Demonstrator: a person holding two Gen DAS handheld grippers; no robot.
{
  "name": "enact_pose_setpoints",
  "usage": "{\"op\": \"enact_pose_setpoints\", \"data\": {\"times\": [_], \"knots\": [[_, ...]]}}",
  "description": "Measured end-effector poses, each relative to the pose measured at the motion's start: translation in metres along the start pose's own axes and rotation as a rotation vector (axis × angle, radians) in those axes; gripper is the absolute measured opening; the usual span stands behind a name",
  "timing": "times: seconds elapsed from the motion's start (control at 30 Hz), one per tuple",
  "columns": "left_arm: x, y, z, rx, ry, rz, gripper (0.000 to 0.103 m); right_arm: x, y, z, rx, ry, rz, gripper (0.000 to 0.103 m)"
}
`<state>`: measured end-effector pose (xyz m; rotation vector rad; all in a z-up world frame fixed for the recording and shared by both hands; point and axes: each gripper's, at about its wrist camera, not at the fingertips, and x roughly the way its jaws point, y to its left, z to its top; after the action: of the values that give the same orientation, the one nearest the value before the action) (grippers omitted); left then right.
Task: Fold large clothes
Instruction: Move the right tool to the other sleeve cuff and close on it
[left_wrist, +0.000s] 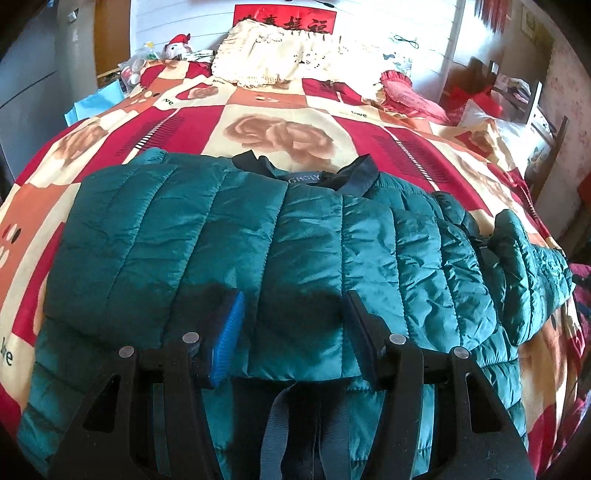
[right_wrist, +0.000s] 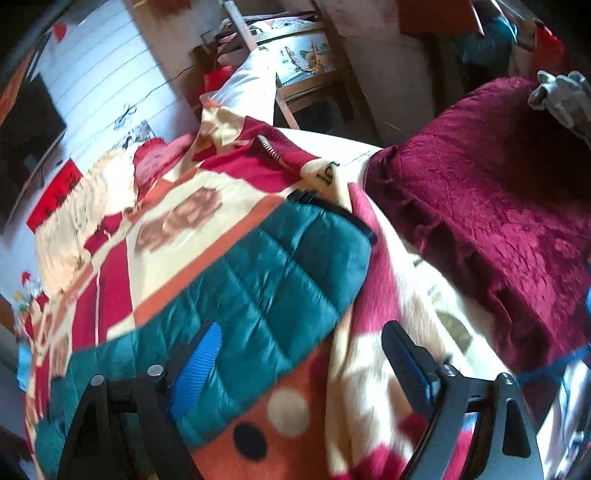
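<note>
A teal quilted jacket (left_wrist: 147, 229) lies flat on the bed, its dark collar (left_wrist: 354, 177) pointing away from me. One sleeve is folded across the jacket's front. My left gripper (left_wrist: 295, 317) straddles the end of that folded sleeve (left_wrist: 295, 347), and the fabric fills the gap from the blue pad (left_wrist: 229, 332) to the black finger. The other sleeve (left_wrist: 528, 266) stretches out to the right. In the blurred right wrist view that sleeve (right_wrist: 288, 266) ends in a dark cuff (right_wrist: 332, 210). My right gripper (right_wrist: 303, 354) hangs open above it, with only the left fingertip over the fabric.
The patterned red, cream and orange bedspread (left_wrist: 280, 125) covers the bed. A cream pillow (left_wrist: 280, 51) and a red cushion (left_wrist: 410, 96) sit at the headboard. A maroon blanket (right_wrist: 498, 206) is heaped just right of the bed edge, and a wooden chair (right_wrist: 295, 74) stands beyond it.
</note>
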<state>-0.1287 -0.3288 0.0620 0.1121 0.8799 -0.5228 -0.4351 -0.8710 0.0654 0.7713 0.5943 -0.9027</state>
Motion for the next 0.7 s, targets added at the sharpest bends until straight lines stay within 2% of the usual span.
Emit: {"op": "enact_pose_setpoints", "data": {"times": [0.07,0.23,0.27,0.3,0.33,0.37,0.4,0.47,0.6,0.7], "knots": [[0.001,0.0,0.0,-0.001,0.001,-0.011,0.062,0.009,-0.002,0.006,0.001,0.016,0.013,0.07],[0.002,-0.001,-0.001,0.003,0.0,-0.018,0.064,0.029,-0.004,0.017,0.001,0.032,-0.014,0.07],[0.002,-0.001,-0.002,0.003,0.001,-0.021,0.064,0.033,-0.006,0.018,0.003,0.034,-0.005,0.066],[0.002,-0.001,-0.002,0.004,0.0,-0.022,0.064,0.036,-0.006,0.02,0.001,0.034,0.003,0.053],[0.003,-0.001,-0.002,0.006,-0.001,-0.022,0.065,0.038,-0.004,0.02,-0.011,0.031,0.001,0.047],[0.003,-0.001,-0.003,0.008,-0.001,-0.022,0.065,0.039,-0.001,0.021,-0.034,0.022,-0.018,0.031],[0.004,-0.001,-0.003,0.01,-0.001,-0.022,0.065,0.038,0.002,0.021,-0.055,0.004,-0.043,0.02],[0.003,-0.002,-0.003,0.007,-0.002,-0.021,0.065,0.031,0.005,0.023,-0.071,-0.03,-0.037,0.014],[0.004,-0.002,-0.004,0.007,-0.005,-0.021,0.067,0.009,0.017,0.029,-0.106,-0.068,0.055,0.009],[0.004,-0.002,-0.005,0.009,-0.006,-0.021,0.067,0.003,0.032,0.029,-0.122,-0.036,0.147,0.007]]}}
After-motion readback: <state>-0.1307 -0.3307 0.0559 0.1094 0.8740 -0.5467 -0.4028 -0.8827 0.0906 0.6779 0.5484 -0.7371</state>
